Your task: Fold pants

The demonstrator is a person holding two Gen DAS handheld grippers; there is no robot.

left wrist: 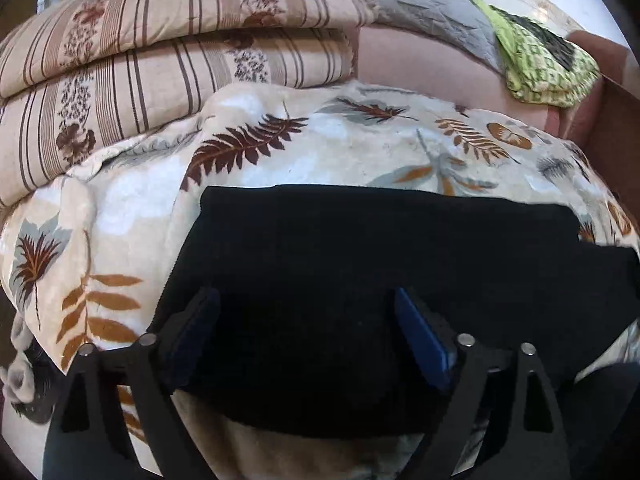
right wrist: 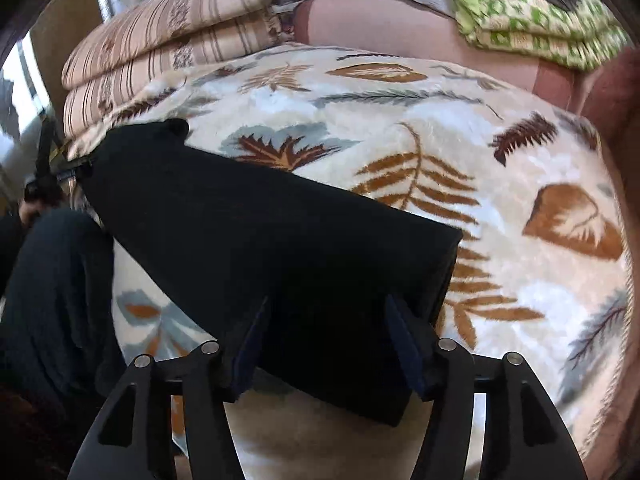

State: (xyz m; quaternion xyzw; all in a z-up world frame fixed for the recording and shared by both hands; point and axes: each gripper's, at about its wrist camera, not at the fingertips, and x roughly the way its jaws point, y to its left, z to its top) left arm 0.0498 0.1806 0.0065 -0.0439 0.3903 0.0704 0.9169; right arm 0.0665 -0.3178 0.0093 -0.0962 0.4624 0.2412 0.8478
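The black pants [left wrist: 360, 264] lie folded flat on a cream blanket with a leaf print [left wrist: 120, 208]. My left gripper [left wrist: 307, 300] is open, its blue-padded fingers spread just above the pants' near part. In the right wrist view the pants [right wrist: 260, 232] stretch from the far left to a squared folded end at the near right. My right gripper [right wrist: 326, 308] is open over that end, holding nothing. The far left tip of the pants [right wrist: 172, 126] sticks up a little.
A folded striped quilt [left wrist: 140, 60] is stacked at the back left. A grey quilted cloth [left wrist: 420, 4] and a folded green patterned cloth [left wrist: 540, 68] lie at the back right on a pinkish sofa [left wrist: 420, 60]. A person's dark-trousered leg [right wrist: 48, 300] is at the left.
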